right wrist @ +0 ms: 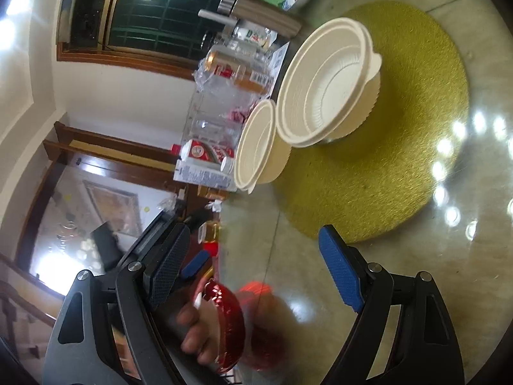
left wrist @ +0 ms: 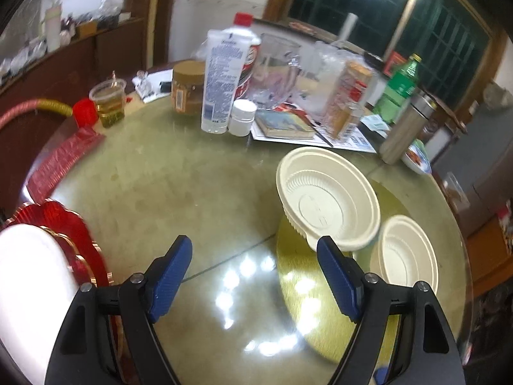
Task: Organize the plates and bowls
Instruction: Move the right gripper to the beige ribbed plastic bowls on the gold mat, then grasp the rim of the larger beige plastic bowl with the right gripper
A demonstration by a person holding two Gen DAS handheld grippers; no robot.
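Left gripper (left wrist: 255, 264) spread and empty, nearer, large bowl (left wrist: 327, 202) just ahead-right on yellow mat (left wrist: 295, 276).

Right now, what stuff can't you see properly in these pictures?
- Red plate, left wrist view: cut off by the edge, part covered by a white thing.
- Red plate, right wrist view: blurred.
- Small cream bowl, left wrist view: near side behind a blue finger.
- Bottle labels: too small.

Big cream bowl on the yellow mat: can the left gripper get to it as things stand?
Probably yes. The left gripper is open and empty, and only bare table lies between it and the big cream bowl.
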